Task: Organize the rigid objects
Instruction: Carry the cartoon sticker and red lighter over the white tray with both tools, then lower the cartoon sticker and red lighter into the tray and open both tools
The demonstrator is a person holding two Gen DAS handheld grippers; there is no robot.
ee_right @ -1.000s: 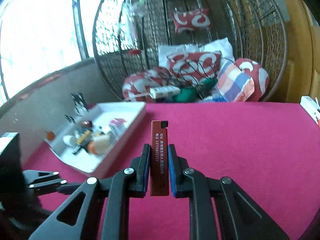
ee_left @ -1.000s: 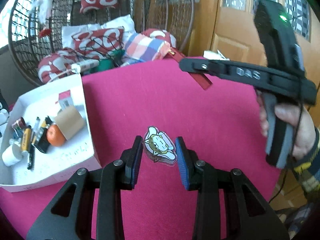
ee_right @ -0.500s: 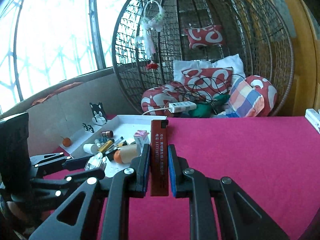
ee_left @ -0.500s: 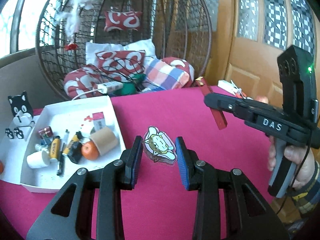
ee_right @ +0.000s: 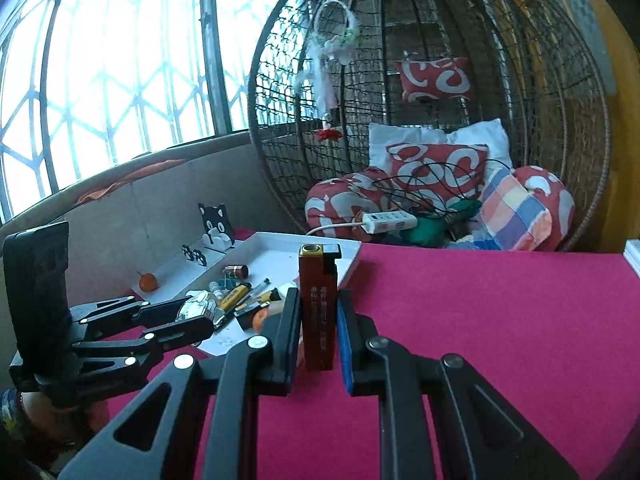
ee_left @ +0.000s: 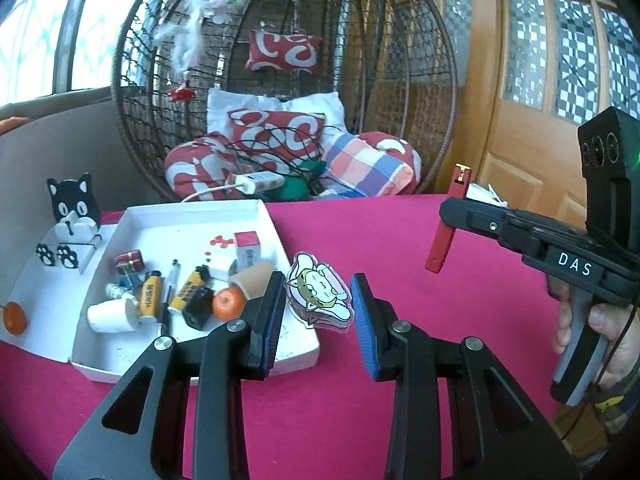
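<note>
Table w/ magenta cloth (ee_left: 400,240) – both grippers now lifted off it, carried toward white tray (ee_left: 276,236) vs a sec ago; tray looms closer, fuller in both views. White tray at left, already holds orange, cup, pens etc. Right gripper (ee_right: 318,320) – jaws narrow, clamped on red lighter (ee_right: 318,300), upright. Left gripper (ee_left: 318,304) – jaws partly closed, pinching acrylic cartoon charm (ee_left: 318,294) edgewise, just over tray's near corner. Reads as transport phase: both items picked, drop-off into tray likely next.
</note>
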